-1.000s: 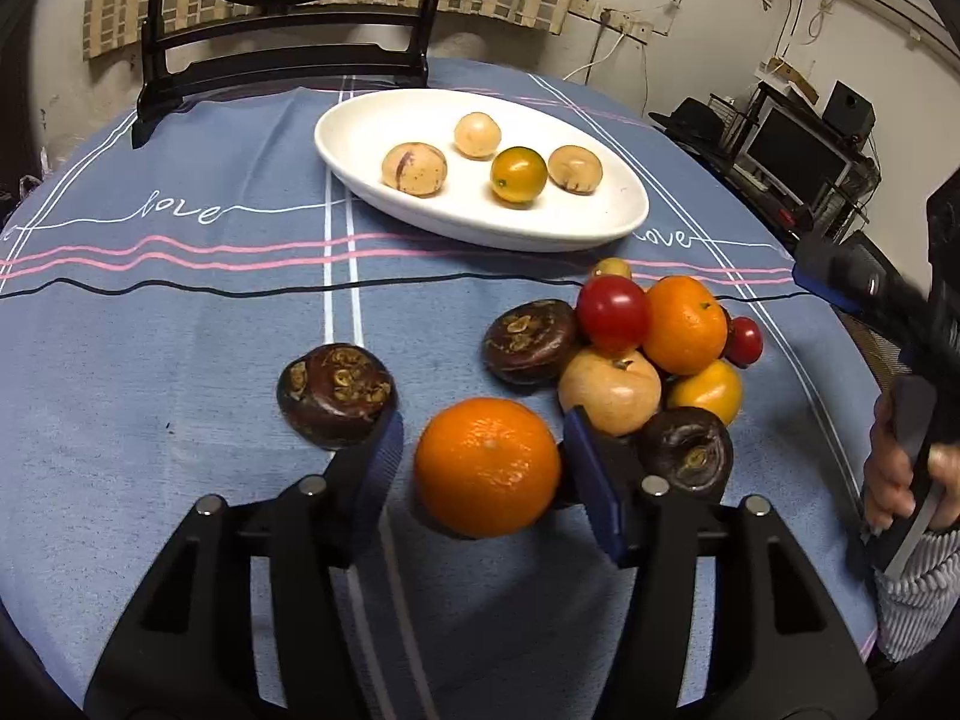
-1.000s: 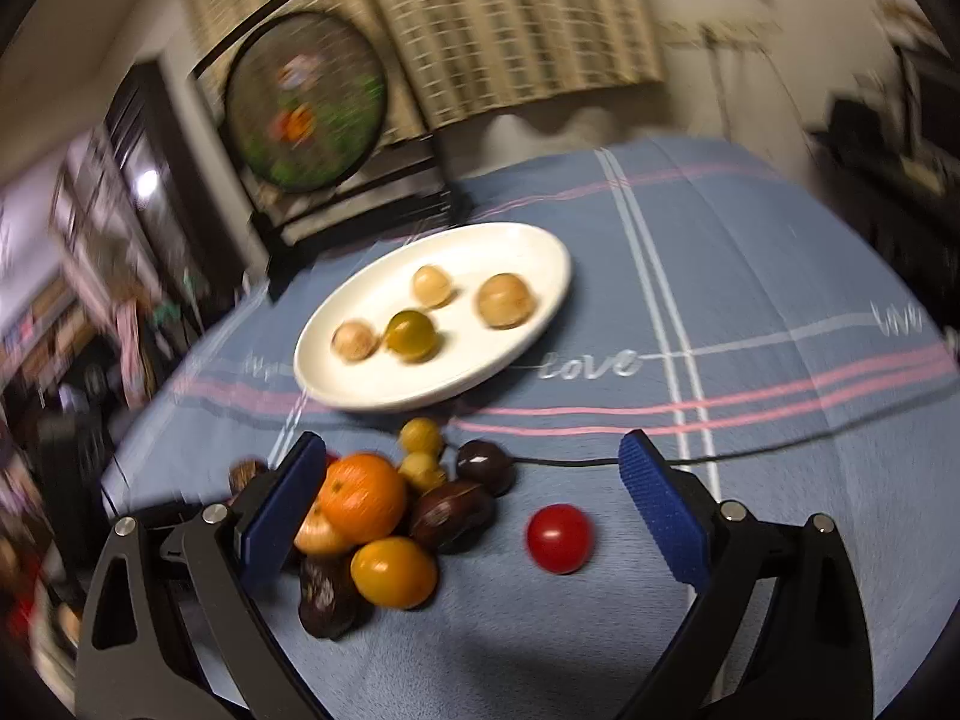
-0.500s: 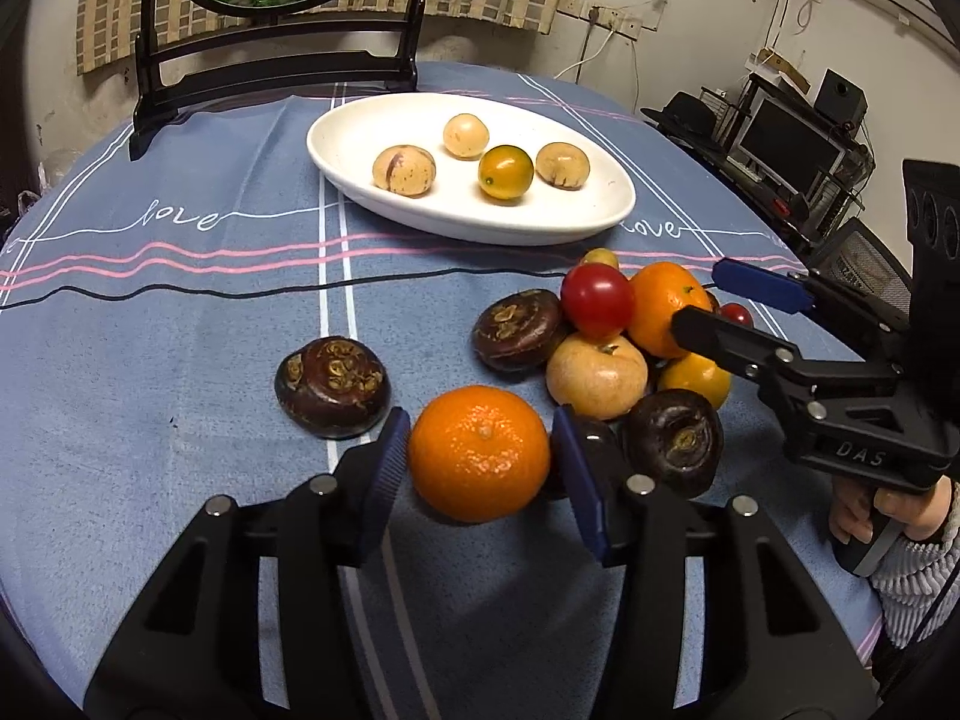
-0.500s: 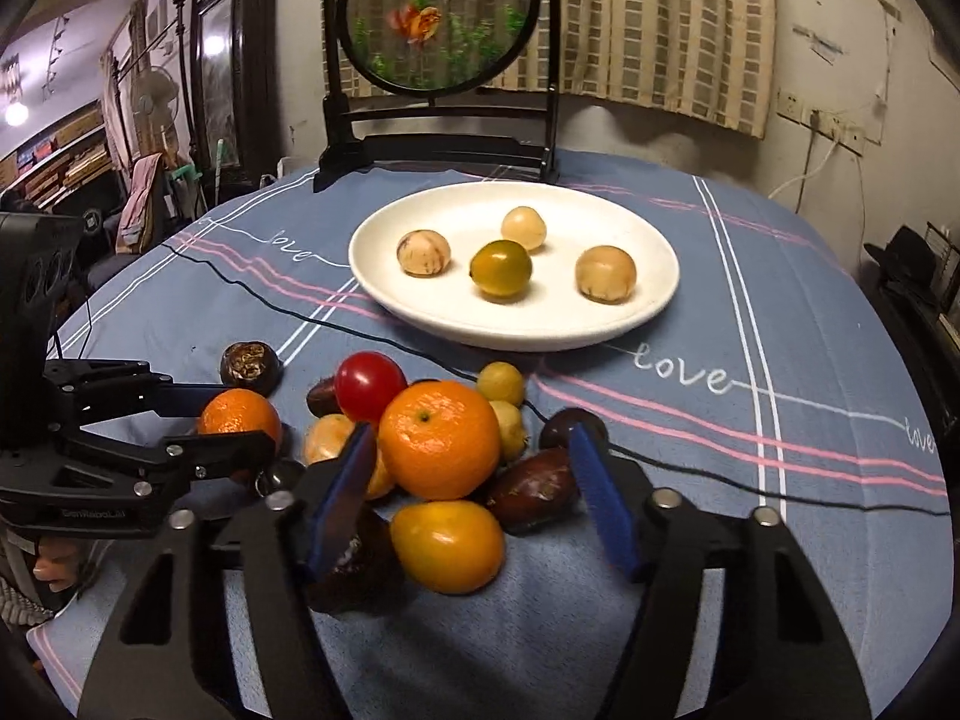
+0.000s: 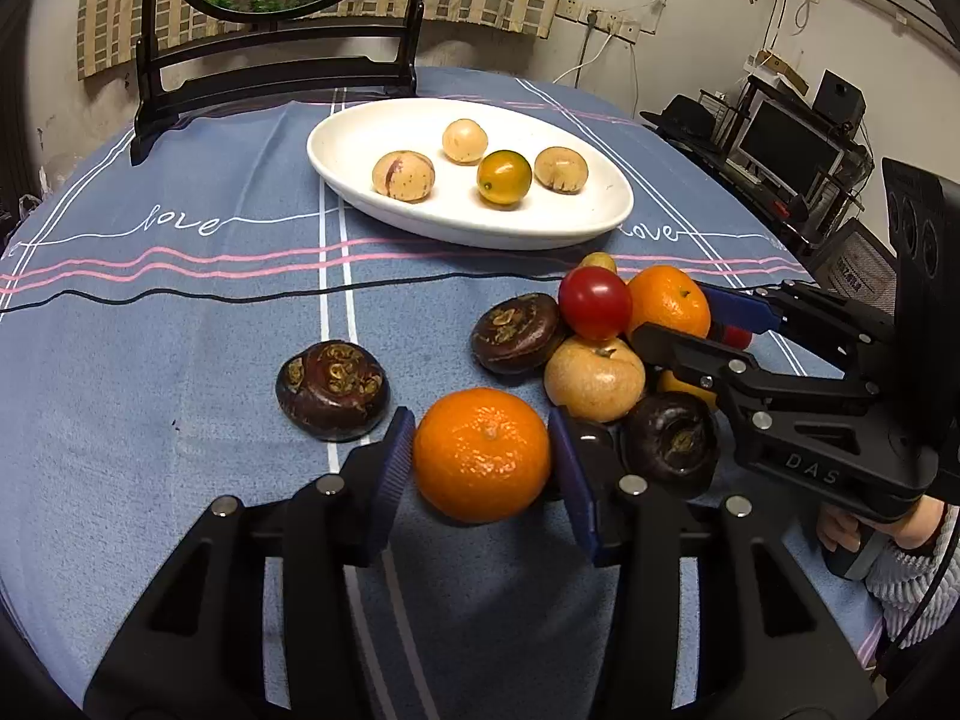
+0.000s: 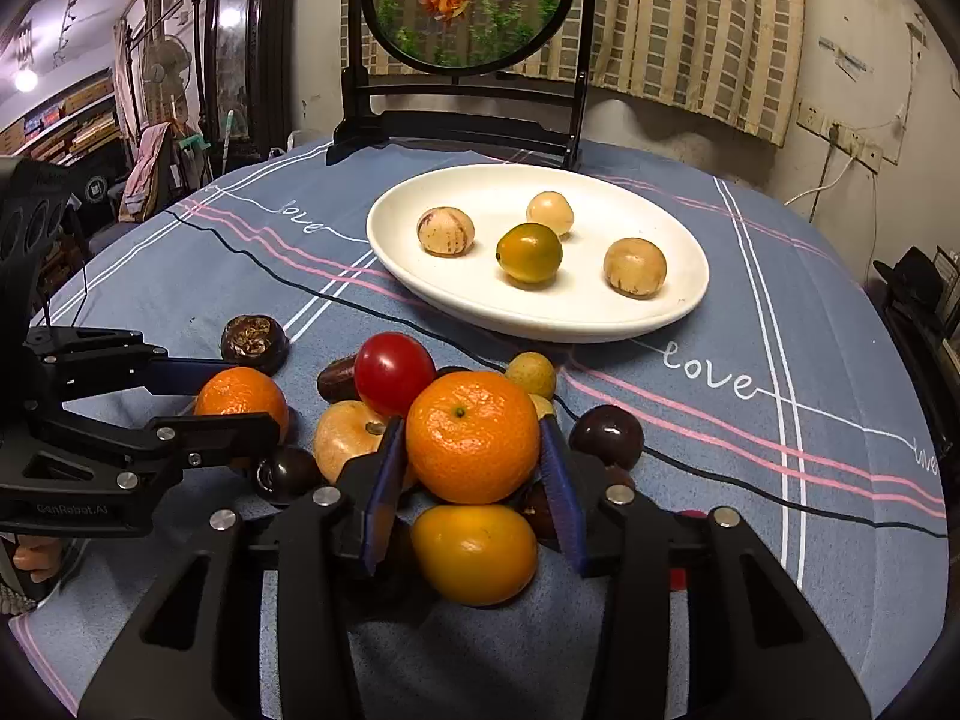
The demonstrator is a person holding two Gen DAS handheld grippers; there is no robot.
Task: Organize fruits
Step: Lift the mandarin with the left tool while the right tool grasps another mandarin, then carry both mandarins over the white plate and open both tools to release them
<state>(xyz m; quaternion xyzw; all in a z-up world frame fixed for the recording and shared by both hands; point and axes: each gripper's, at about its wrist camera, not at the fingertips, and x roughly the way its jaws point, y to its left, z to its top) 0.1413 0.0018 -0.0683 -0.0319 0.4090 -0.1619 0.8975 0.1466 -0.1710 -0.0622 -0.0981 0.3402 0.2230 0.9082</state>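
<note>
Grippers first, nearest the lenses: left gripper was clenched on a round orange mandarin, blue pads touching both sides, fruit looking slightly lifted off the blue striped tablecloth. Right gripper had closed onto a second, larger orange mandarin w/ pads against its flanks; half a sec earlier those fingers were spread wide around it, and a sec earlier they hovered blurred over the pile. So the change: both tools now grasped one orange each.

Just beyond, rest of the pile sat on the cloth: yellow-orange oval fruit directly under the right tool, tan round apple-like fruit, red cherry tomato, several dark brown water chestnuts, one of them apart to the left.

Further back, white oval ceramic plate held three pale speckled round fruits plus one green-yellow one, w/ spare room near its front rim. Behind it stood a black wooden stand w/ round goldfish panel.

Judgement: grasp step looked done on both sides, so next would prob. be carrying both oranges to the plate. Risk: lifting the right one could nudge the tomato leaning beside it.
</note>
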